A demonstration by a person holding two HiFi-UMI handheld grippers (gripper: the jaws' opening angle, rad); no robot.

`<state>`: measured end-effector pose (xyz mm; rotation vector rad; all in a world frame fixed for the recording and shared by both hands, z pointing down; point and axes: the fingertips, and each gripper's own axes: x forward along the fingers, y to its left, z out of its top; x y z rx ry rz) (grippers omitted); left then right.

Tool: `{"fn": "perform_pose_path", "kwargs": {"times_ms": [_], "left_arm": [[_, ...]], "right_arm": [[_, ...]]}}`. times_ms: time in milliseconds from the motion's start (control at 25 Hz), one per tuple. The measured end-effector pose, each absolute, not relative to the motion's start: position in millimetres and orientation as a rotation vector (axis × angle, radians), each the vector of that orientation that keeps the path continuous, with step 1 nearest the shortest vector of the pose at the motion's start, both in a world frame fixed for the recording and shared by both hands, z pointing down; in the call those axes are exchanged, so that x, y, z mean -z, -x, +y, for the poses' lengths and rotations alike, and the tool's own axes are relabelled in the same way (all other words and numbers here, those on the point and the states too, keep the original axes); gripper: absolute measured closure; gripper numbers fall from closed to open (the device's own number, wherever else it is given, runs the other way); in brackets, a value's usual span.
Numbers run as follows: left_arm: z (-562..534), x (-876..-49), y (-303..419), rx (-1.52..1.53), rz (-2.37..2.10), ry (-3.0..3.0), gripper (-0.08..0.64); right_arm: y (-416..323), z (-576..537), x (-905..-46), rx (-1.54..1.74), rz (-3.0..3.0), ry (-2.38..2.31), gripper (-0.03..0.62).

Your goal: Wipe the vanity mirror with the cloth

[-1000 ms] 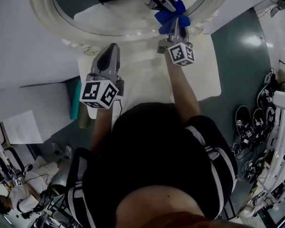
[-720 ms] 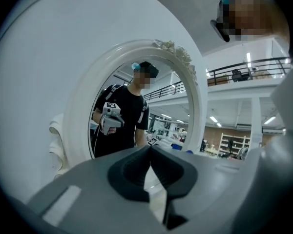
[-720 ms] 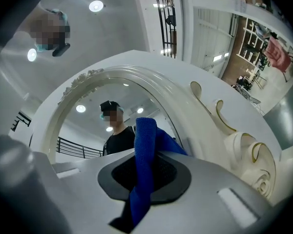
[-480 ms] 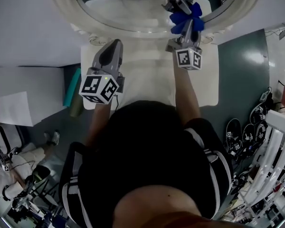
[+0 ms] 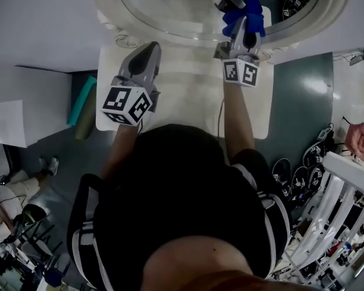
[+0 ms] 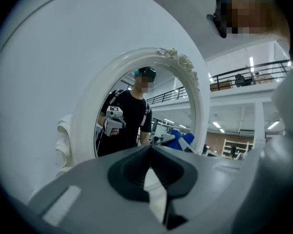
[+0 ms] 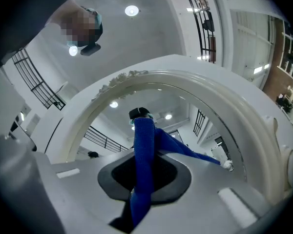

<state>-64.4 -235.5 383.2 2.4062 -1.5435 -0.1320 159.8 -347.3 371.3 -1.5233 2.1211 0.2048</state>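
The vanity mirror's white ornate frame [image 5: 170,34] stands at the back of a white table [image 5: 188,102]. My right gripper [image 5: 245,24] is shut on a blue cloth [image 5: 249,10], and the cloth presses on the lower right of the glass [image 5: 182,5]. In the right gripper view the cloth [image 7: 142,145] runs up between the jaws toward the arched frame [image 7: 224,106]. My left gripper [image 5: 150,47] hovers over the table in front of the frame, shut on nothing. In the left gripper view its closed tips [image 6: 150,148] point at the mirror [image 6: 136,126], which reflects the person.
A teal object [image 5: 82,99] and a dark cylinder lie beside the table's left edge. Several shoes [image 5: 297,174] and a white rack [image 5: 346,187] are on the dark floor at right, with someone's hand [image 5: 361,141] near them. A pale wall panel [image 5: 24,77] fills the left.
The right gripper has slid the cloth slightly rightward and farther up the glass. The left gripper has kept its place over the table. The head view has shifted.
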Motion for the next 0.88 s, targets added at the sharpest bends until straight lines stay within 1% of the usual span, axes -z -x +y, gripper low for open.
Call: {"fn": "perform_pose_path", "kwargs": {"times_ms": [400, 600, 760, 880], "left_arm": [[-226.4, -385.0, 82.6, 0.208, -1.599, -2.354, 0.551], [-221.0, -386.4, 97.1, 0.244, -1.631, -2.329, 0.551], [-215.3, -382.5, 96.9, 0.264, -1.666, -2.305, 0.551], [-214.1, -385.8, 110.7, 0.279, -1.699, -2.278, 0.551]], "right_arm": [[-131.3, -347.8, -352.1, -0.369, 2.232, 1.530, 0.566], [-98.0, -347.7, -346.6, -0.494, 2.312, 1.513, 0.566], [-84.9, -347.2, -342.2, -0.590, 2.361, 1.511, 0.565], [-59.4, -350.4, -346.7, -0.695, 2.401, 1.494, 0.565]]}}
